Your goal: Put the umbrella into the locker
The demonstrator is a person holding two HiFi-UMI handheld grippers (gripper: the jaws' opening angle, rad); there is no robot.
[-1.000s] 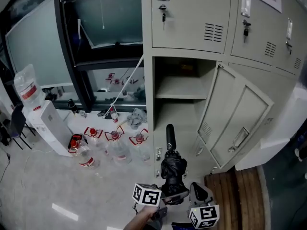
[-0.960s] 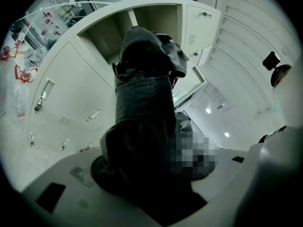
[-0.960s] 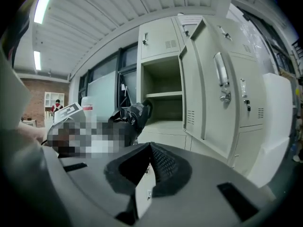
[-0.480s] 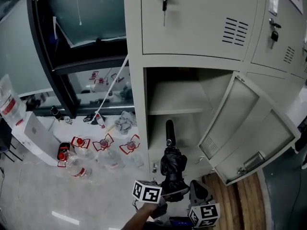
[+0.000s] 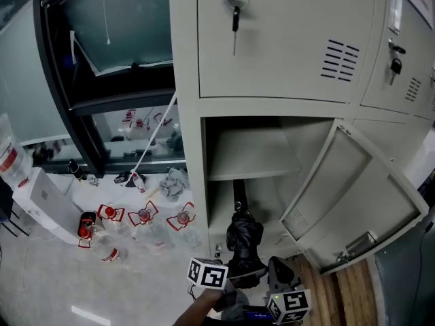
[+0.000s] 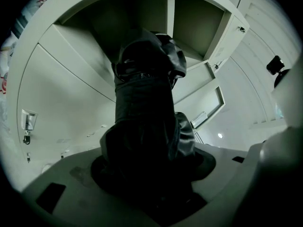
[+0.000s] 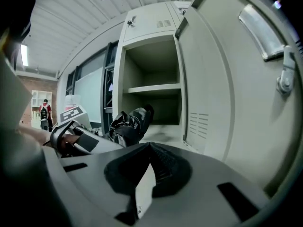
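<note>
A folded black umbrella (image 5: 243, 240) points handle-first at the open locker (image 5: 190, 182), and its handle tip (image 5: 238, 194) reaches the mouth of the lower compartment under the shelf (image 5: 248, 160). My left gripper (image 5: 234, 276) is shut on the umbrella's bunched fabric (image 6: 147, 141), which fills the left gripper view. To the right of it my right gripper (image 5: 280, 280) is held low. Its jaws (image 7: 149, 174) are shut with nothing between them. The right gripper view shows the umbrella (image 7: 130, 124) to the left, in front of the locker opening.
The locker door (image 5: 353, 195) swings open to the right, close beside my right gripper. A key (image 5: 234, 15) hangs in the closed locker above. Several water bottles (image 5: 143, 221) and a white dispenser (image 5: 41, 199) stand on the floor at left. Wooden flooring (image 5: 336, 297) lies at lower right.
The locker has come closer and larger in the head view. The umbrella, still held by my left gripper, has moved forward until its handle tip meets the lower compartment's opening.
</note>
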